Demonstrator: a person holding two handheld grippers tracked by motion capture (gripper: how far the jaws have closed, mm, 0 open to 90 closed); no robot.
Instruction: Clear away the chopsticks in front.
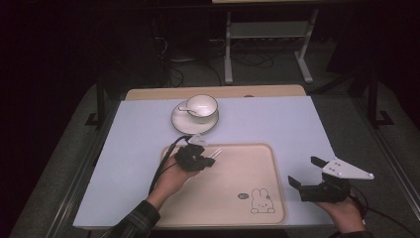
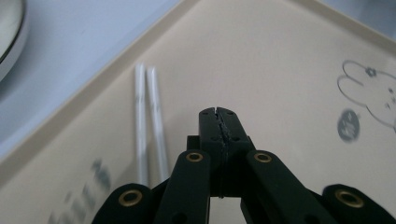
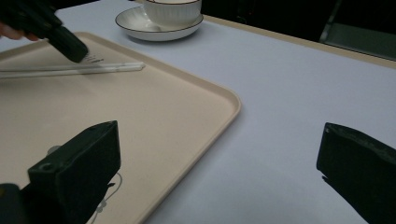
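Closed left gripper (image 2: 218, 113) jaws beside sticks (image 2: 150, 121) on tray (image 2: 261, 56).

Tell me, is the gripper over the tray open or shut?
Shut. In the left gripper view the left gripper has its jaws pressed together with nothing between them, beside two white sticks lying on the tray.

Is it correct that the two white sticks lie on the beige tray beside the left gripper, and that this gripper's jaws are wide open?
Not quite. The two white sticks do lie on the beige tray beside the left gripper, but its jaws are closed together with nothing between them, as the left gripper view shows. The wide-open one is the right gripper, seen in the high view.
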